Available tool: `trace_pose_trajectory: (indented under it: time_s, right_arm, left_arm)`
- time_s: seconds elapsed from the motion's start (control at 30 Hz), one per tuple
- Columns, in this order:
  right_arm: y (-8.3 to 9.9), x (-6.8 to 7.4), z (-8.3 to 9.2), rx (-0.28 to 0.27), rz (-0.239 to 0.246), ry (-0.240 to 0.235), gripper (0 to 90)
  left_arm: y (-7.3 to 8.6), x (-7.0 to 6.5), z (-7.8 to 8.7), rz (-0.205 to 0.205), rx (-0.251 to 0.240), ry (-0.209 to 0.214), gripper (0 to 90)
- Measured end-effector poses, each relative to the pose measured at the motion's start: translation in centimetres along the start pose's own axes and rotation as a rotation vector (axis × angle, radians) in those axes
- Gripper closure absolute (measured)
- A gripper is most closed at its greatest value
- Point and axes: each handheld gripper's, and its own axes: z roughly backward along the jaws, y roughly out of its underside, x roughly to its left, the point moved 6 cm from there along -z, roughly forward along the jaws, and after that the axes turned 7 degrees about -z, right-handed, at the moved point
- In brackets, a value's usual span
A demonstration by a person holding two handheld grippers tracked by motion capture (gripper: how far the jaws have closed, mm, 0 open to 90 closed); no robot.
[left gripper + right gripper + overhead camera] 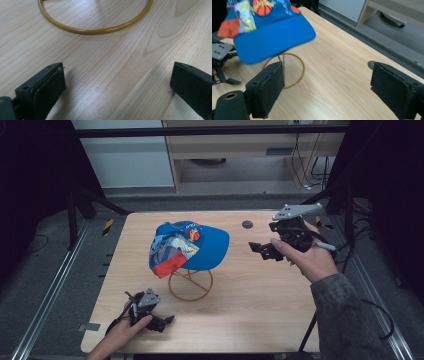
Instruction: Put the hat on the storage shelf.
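two grippers are out: the right gripper (263,249) hangs over the table (260,290) just right of the cap (192,247), jaws wide and empty. the cap sits on a gold wire stand (190,285) mid-table. the left gripper (162,321) rests near the front edge, jaws wide, holding nothing.

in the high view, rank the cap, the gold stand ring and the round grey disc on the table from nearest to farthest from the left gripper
From the left gripper, at the table's near left:
1. Gold stand ring, just beyond it, mid-table.
2. Cap, raised on the stand above the ring.
3. Round grey disc, near the far edge.
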Motion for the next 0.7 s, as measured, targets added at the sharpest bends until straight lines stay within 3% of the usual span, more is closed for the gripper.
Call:
trace_pose_trajectory:
  time_s: [0.37, 0.7]
  right_arm:
    - [4.2, -1.3, 0.1, 0.002, -0.029, 0.031, 12.1]
    - [6.8, -1.9, -0.3, 0.024, -0.038, 0.046, 12.7]
  left_arm:
    - [0.0, 0.0, 0.0, -0.001, 0.005, 0.004, 0.0]
    - [0.0, 0.0, 0.0, -0.002, 0.005, 0.004, 0.0]
